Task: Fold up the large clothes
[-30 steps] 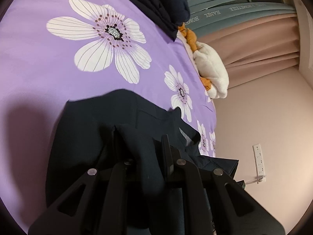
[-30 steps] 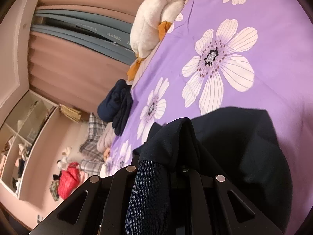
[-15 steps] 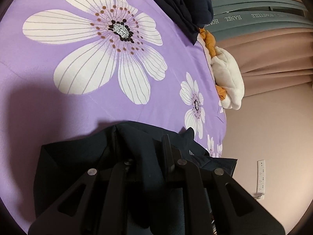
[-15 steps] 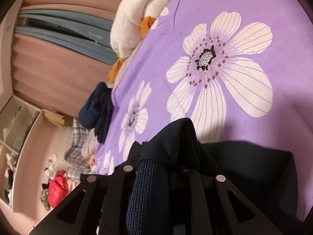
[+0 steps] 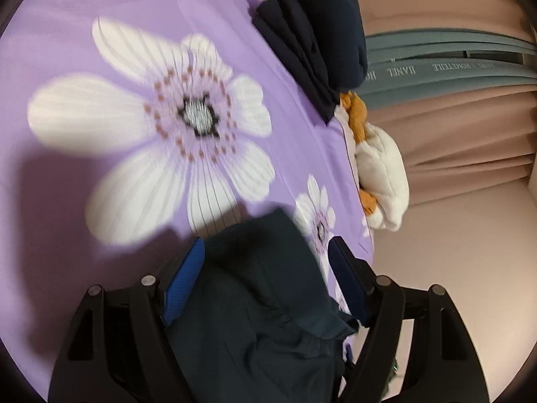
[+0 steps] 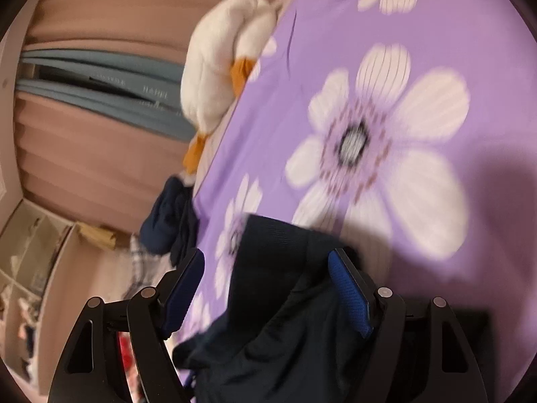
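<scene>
left gripper [image 5: 266,255]: jaws opening, fingers spread wide with the blue pads [image 5: 184,282] showing; a bunched fold of the garment sits between them, and no pad is seen pressing on it.
right gripper [image 6: 266,265]: jaws opening as well, fingers wide apart; a dark fold lies in the gap, close against the right-hand pad [image 6: 350,297], clear of the other pad.
garment [image 5: 255,315]: dark navy cloth, heaped on the sheet at the near edge of both views, right under the grippers; in the right wrist view [image 6: 285,305] its ribbed edge rises between the fingers and the rest trails down out of frame.
sheet [image 5: 67,43]: purple with large white flowers, spread flat; the garment covers part of one small flower, and a big flower lies just beyond the garment.
shadow [image 5: 60,208]: dark patch on the sheet beside the garment, on the left in the left wrist view.
navy pile [image 5: 319,37]: other dark clothes stacked at the far edge of the sheet, well apart from the garment.
plush toy [image 5: 379,174]: white with orange parts, lying along the sheet's edge next to the navy pile, between that pile and the garment's side of the sheet.
curtain [image 6: 87,154]: pink folds past the sheet's edge, behind the plush toy.
grey strips [image 5: 446,63]: printed bands running across the curtain, behind the navy pile.
shelves [image 6: 23,235]: open compartments far off the sheet's edge in the right wrist view, contents too blurred to tell.
</scene>
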Action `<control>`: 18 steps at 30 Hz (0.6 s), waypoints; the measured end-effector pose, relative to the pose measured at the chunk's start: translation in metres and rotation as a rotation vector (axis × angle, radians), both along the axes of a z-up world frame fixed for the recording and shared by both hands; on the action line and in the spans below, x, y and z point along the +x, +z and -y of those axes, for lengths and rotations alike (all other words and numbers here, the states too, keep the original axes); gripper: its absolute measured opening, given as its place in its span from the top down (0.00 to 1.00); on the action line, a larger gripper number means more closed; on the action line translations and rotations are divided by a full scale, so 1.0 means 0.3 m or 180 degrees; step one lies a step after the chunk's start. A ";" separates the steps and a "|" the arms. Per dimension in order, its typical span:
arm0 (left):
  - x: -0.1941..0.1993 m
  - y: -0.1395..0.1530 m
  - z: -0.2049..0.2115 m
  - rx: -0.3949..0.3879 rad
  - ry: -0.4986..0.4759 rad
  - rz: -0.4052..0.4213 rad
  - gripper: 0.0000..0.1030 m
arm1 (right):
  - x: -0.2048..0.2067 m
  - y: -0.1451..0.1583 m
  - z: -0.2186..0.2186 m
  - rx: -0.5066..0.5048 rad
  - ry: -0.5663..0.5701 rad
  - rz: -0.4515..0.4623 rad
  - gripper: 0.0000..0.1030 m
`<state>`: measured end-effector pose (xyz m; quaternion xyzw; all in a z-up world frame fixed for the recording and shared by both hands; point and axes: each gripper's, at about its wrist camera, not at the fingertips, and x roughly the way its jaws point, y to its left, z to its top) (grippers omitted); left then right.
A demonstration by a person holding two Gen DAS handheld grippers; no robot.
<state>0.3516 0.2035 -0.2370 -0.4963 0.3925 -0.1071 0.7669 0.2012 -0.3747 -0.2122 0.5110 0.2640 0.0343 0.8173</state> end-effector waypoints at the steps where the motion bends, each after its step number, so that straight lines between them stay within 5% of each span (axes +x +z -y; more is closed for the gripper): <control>1: -0.007 0.014 -0.007 0.0059 0.0009 0.0033 0.26 | -0.006 0.006 0.009 -0.0048 -0.0050 -0.0014 0.26; 5: -0.046 0.062 0.016 0.0422 -0.0216 0.0076 0.26 | -0.050 0.032 -0.001 -0.0243 0.0064 -0.0039 0.26; 14: -0.306 0.105 0.261 0.1828 -0.1159 0.0191 0.26 | -0.163 0.131 -0.302 -0.1634 0.1023 -0.0078 0.26; 18: -0.406 0.091 0.366 0.2145 -0.1312 0.0308 0.26 | -0.235 0.120 -0.467 -0.2367 0.1270 -0.0170 0.26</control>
